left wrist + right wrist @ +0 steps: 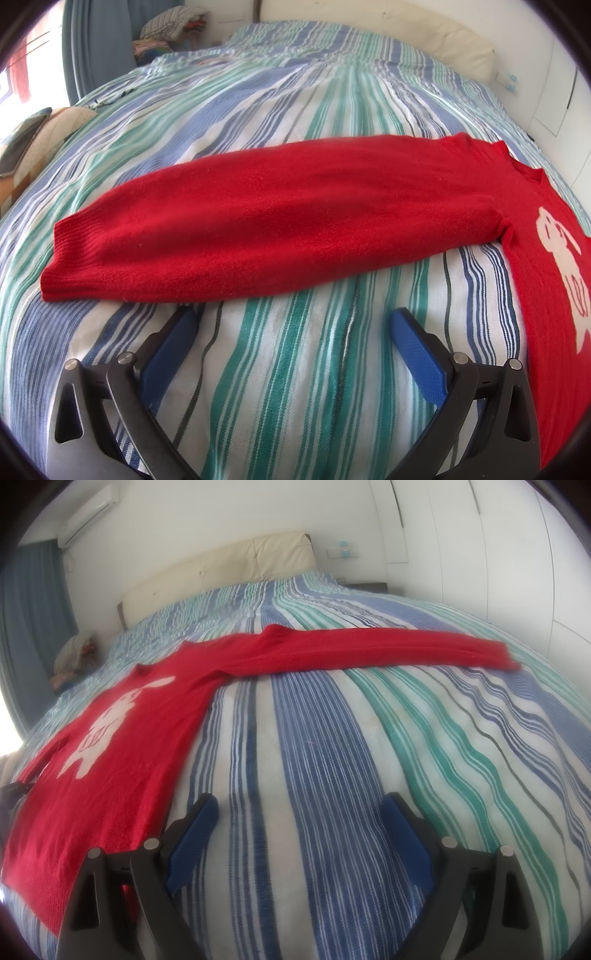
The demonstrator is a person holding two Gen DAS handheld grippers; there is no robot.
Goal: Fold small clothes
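A: Start at the tools. The left gripper (293,317) has its blue fingers (413,350) spread wide with nothing between them, poised over bare striped bedspread (295,387), just short of the near edge of the sweater's sleeve (258,218). The right gripper (299,808) is also spread and empty, over the bedspread (332,775) just beside the sweater body's side edge.

B: And the garment?

A: A red knit sweater (122,775) with a pale animal motif (107,727) lies face up and flat on the bed, both sleeves stretched straight out. Nothing looks folded yet.

B: So sleeves first, I'd guess.

A: Likely. To do it well, I'd pinch each sleeve near the ribbed cuff (62,258), taking both knit layers, lift only enough to clear the spread, and carry it across the chest so the crease falls at the shoulder seam. Dragging it would probably bunch the soft knit.

B: What does each camera add?

A: The left view gives the one sleeve close up with its cuff, but only a slice of the body. The right view shows nearly the whole torso, the neckline (146,668), the other sleeve (388,646) reaching away, and the headboard (221,568).
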